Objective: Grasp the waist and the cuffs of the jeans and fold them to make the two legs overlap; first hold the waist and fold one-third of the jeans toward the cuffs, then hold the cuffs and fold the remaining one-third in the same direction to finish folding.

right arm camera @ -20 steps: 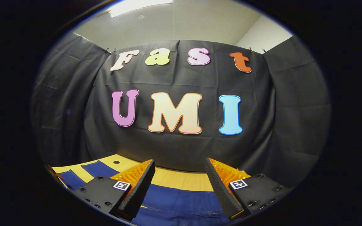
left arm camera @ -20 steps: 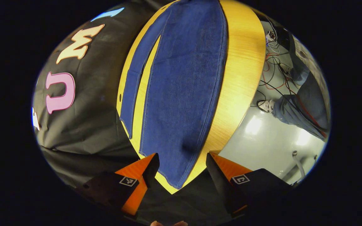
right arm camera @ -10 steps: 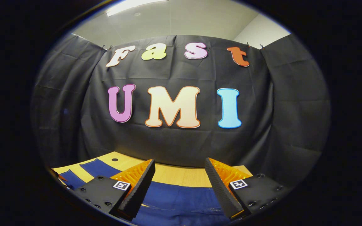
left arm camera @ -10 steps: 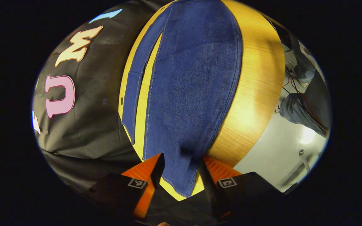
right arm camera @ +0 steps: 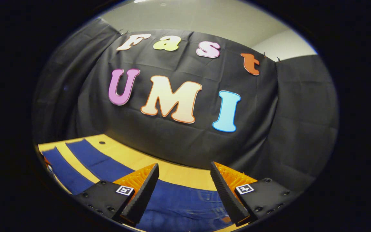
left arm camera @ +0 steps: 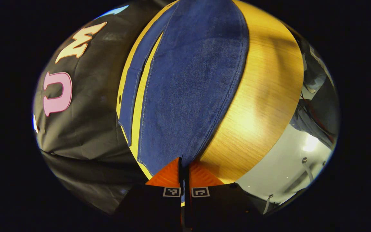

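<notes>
Blue jeans [left arm camera: 188, 83] lie flat on a wooden table [left arm camera: 262, 96], with the legs running away from me in the left gripper view. My left gripper [left arm camera: 183, 167] is shut on the cuff of the nearer, wider-looking leg at the table's end. The other leg [left arm camera: 130, 93] lies alongside to the left, a strip of table between them. In the right gripper view my right gripper [right arm camera: 183, 187] is open and hovers over the waist end of the jeans [right arm camera: 185, 206]. From there both legs [right arm camera: 89, 158] stretch off to the left.
The black booth wall [right arm camera: 179, 141] stands close behind the table's far edge [right arm camera: 179, 174]. A small dark hole [right arm camera: 102, 142] marks the tabletop near the far leg. A person's legs [left arm camera: 314, 119] stand on the grey floor [left arm camera: 279, 167] beside the table.
My left gripper moved in and its fingers went from open to shut on the cuff. The right gripper tilted and shifted, still open, and more of the legs now shows at left.
</notes>
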